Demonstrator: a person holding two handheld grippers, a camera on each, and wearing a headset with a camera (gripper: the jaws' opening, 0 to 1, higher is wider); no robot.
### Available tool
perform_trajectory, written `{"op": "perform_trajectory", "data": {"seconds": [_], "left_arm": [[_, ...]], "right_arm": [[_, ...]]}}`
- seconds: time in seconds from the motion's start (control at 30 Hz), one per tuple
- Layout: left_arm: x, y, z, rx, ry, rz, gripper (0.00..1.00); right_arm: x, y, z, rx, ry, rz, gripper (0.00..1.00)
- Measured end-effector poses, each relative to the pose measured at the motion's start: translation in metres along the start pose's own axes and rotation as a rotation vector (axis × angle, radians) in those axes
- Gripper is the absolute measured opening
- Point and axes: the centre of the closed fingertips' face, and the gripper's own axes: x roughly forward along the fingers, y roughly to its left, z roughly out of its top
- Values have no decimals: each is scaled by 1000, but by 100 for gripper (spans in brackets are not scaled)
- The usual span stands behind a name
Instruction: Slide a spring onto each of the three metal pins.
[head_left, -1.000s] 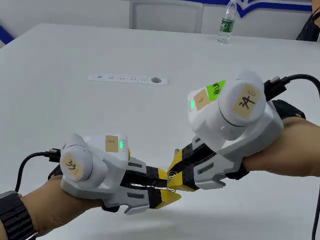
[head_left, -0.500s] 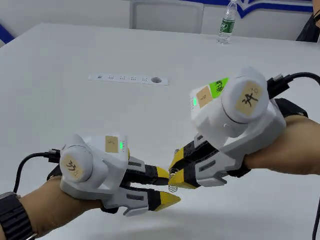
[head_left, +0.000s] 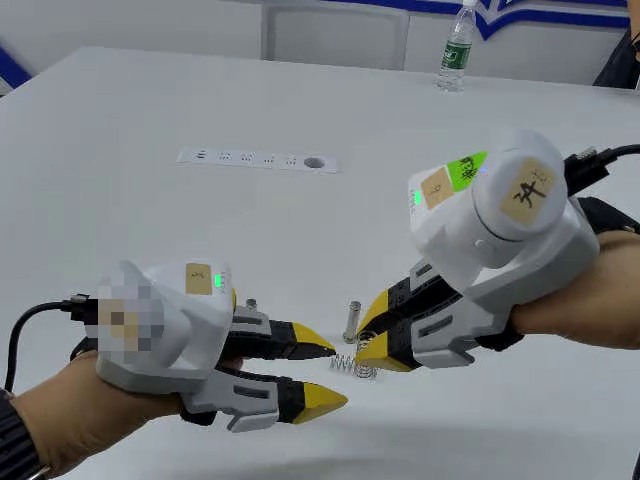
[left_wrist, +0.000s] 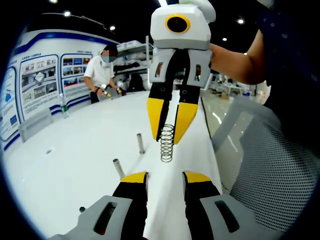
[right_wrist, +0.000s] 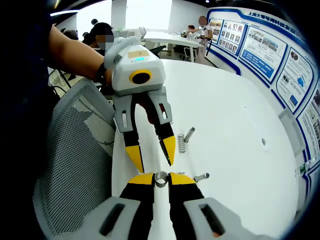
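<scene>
The right gripper (right_wrist: 160, 178) pinches a small coiled steel spring (left_wrist: 167, 142) at its tips. The left gripper (left_wrist: 166, 177) gapes, holding nothing. In the head view a short grey metal pin (head_left: 352, 320) stands at the spring's 12 o'clock. The handwritten round cap label (head_left: 528, 190) is illegible.

A long white power strip (head_left: 258, 158) lay flat on the white table (head_left: 120, 110). A clear, green-labelled plastic bottle (head_left: 456, 45) stood upright near its far edge. A grey mesh chair (left_wrist: 265, 165) sat alongside the table.

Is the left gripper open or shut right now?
Open. The left gripper has its jaws well apart with nothing between them; the spring is held by the right gripper.
</scene>
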Motion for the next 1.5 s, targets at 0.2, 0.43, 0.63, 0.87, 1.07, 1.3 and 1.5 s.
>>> {"op": "perform_trajectory", "data": {"seconds": [0.2, 0.43, 0.63, 0.87, 1.07, 1.3, 1.5], "left_arm": [[-8, 4, -2, -18, -8, 23, 31], [-20, 8, -7, -38, -12, 53, 36], [-32, 13, -13, -61, -13, 90, 39], [-44, 18, -16, -93, -28, 138, 44], [-55, 21, -22, -123, -32, 178, 49], [-63, 26, -26, -156, -40, 218, 55], [-69, 29, -29, -175, -44, 247, 59]], "right_arm": [[-5, -5, -5, 19, -1, -16, 11], [-11, -12, -13, 42, 1, -37, 11], [-16, -19, -19, 63, 3, -57, 12], [-21, -25, -25, 84, 4, -77, 12], [-28, -32, -31, 106, 2, -99, 12], [-37, -42, -36, 130, -6, -132, 12], [-43, -52, -39, 148, -11, -156, 12]]}}
